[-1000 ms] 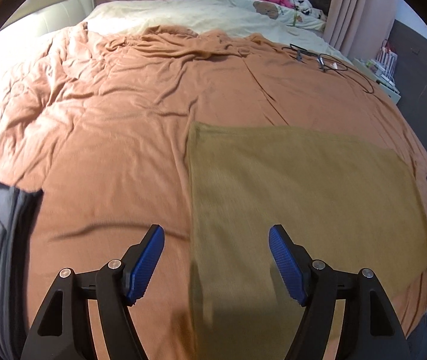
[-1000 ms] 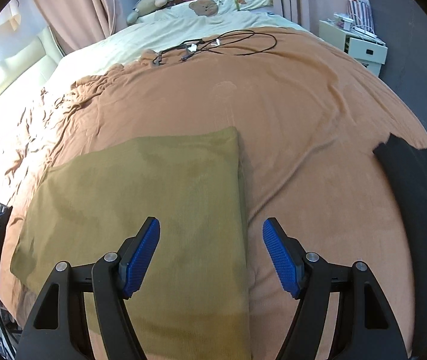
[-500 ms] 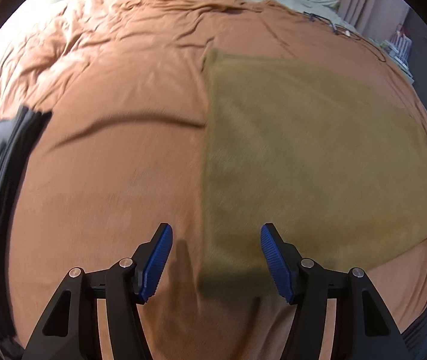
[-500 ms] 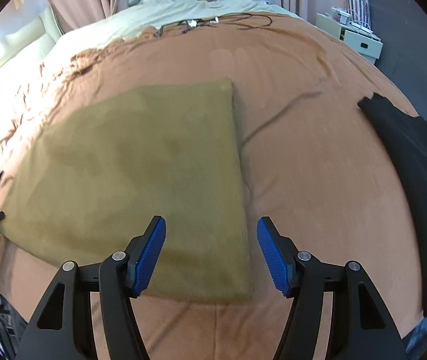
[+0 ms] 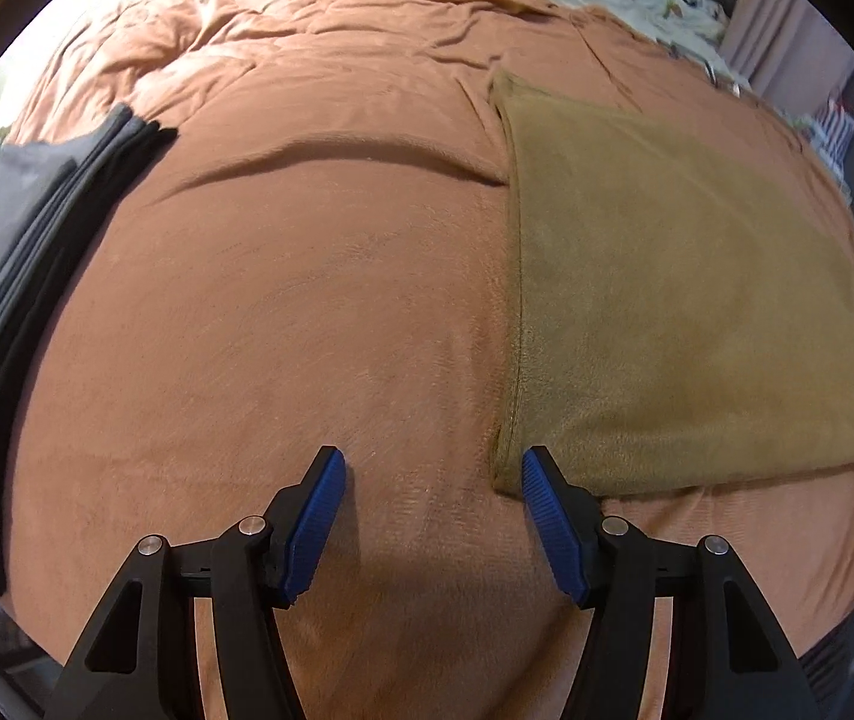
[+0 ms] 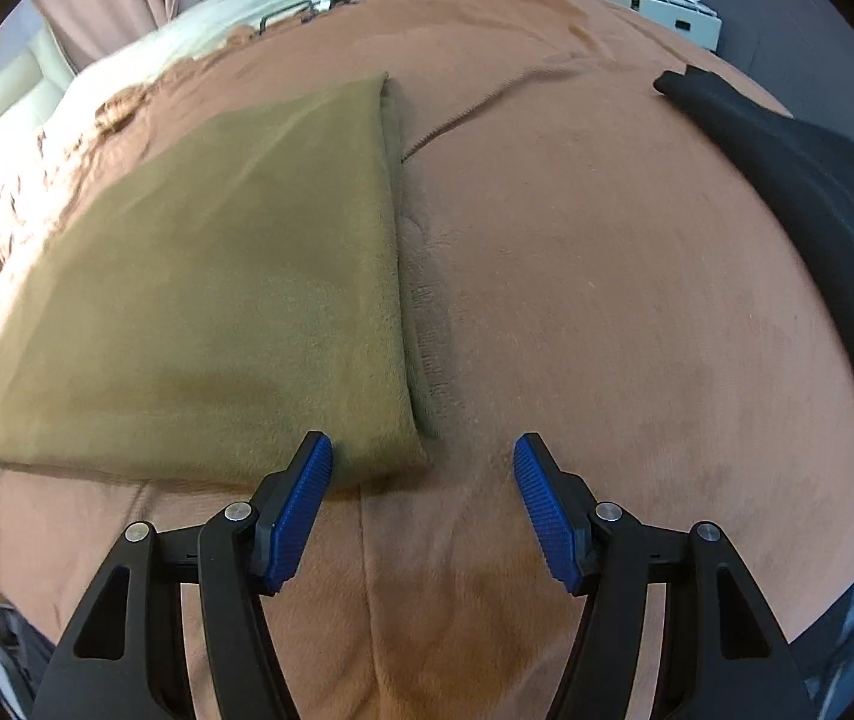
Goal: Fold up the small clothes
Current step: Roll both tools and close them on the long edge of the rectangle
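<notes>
Left gripper (image 5: pixel 433 483) released, olive cloth (image 5: pixel 685 312) corner at its right finger. Right gripper (image 6: pixel 423 471) released, same cloth (image 6: pixel 229 300) corner by left finger.

Olive-brown cloth (image 5: pixel 685 312), folded into a flat rectangle on the orange bedspread (image 5: pixel 283 324).

Cloth (image 5: pixel 685 324) flat on blanket (image 5: pixel 283 330)

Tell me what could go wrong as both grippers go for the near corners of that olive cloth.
1. The olive cloth lies flat on a soft orange blanket; either open gripper could pinch blanket along with it.
2. The left gripper straddles mostly blanket, with the corner by one finger, so it may miss.
3. The cloth looks doubled; the right gripper might catch one layer only.
</notes>
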Demonstrator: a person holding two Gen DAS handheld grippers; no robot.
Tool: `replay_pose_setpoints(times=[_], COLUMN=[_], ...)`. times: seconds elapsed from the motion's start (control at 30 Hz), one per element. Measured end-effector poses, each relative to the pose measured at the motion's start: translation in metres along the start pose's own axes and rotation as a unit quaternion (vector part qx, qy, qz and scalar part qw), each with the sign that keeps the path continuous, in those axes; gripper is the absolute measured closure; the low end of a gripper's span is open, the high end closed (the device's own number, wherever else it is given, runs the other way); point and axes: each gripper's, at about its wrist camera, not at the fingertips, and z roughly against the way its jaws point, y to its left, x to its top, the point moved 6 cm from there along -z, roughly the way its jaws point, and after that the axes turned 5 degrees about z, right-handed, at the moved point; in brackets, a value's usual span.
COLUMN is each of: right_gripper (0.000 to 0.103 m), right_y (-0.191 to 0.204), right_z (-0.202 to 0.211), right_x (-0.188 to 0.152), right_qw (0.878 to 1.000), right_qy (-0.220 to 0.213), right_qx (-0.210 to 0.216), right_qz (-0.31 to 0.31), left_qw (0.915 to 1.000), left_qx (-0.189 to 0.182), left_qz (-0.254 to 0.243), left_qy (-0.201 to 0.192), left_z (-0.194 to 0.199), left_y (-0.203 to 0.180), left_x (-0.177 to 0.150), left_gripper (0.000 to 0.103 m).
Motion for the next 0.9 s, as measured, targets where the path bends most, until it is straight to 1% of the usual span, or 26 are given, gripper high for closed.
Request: replay_pose_setpoints(times=[0.1,0.17,0.2,0.23,0.3,0.33,0.43,0.53,0.6,0.67,0.83,0.9], right_gripper=[0.041,0.041,0.043,0.048,0.053,0.053,0.053,0.053,0.053,0.053,0.053,0.055], right_y=[-0.001,-0.004,-0.005,-0.006,-0.008,-0.009,-0.022,-0.032,-0.036,-0.039,-0.045,-0.047], right_z=[0.005,0.006,0.005,0.004,-0.001,-0.002,-0.007,-0.008,-0.011,-0.017,-0.03,-0.033], right_x=[0.0,-0.001,-0.001,-0.002,-0.003,-0.005,-0.011,-0.016,-0.018,-0.019,-0.018,-0.019], right_qw=[0.999,0.995,0.993,0.99,0.984,0.982,0.974,0.963,0.957,0.953,0.942,0.938], right_qy=[-0.01,-0.015,-0.015,-0.014,-0.009,-0.008,-0.011,-0.019,-0.021,-0.022,-0.031,-0.035], right_qx=[0.04,0.079,0.093,0.107,0.132,0.141,0.164,0.188,0.201,0.209,0.225,0.227], right_qz=[-0.033,-0.064,-0.077,-0.091,-0.117,-0.128,-0.158,-0.192,-0.208,-0.219,-0.247,-0.26], left_qw=[0.9996,0.9977,0.9964,0.995,0.9908,0.9879,0.9799,0.9743,0.9713,0.9683,0.9675,0.9675], left_qx=[-0.022,-0.059,-0.073,-0.083,-0.109,-0.123,-0.151,-0.169,-0.177,-0.184,-0.179,-0.175], left_qz=[0.013,0.032,0.044,0.055,0.08,0.092,0.125,0.143,0.151,0.159,0.172,0.176], left_qy=[-0.01,-0.005,-0.001,0.004,0.012,0.018,0.034,0.04,0.047,0.056,0.052,0.045], left_z=[0.009,0.011,0.01,0.009,0.006,0.003,-0.005,-0.01,-0.013,-0.017,-0.023,-0.024], left_y=[-0.002,-0.005,-0.006,-0.006,-0.007,-0.008,-0.008,-0.011,-0.013,-0.016,-0.018,-0.018], left_x=[0.003,0.002,0.002,0.002,0.0,-0.001,-0.003,-0.004,-0.005,-0.005,-0.001,0.002], left_gripper=[0.04,0.042,0.046,0.047,0.047,0.047,0.047,0.05,0.057,0.062,0.062,0.062])
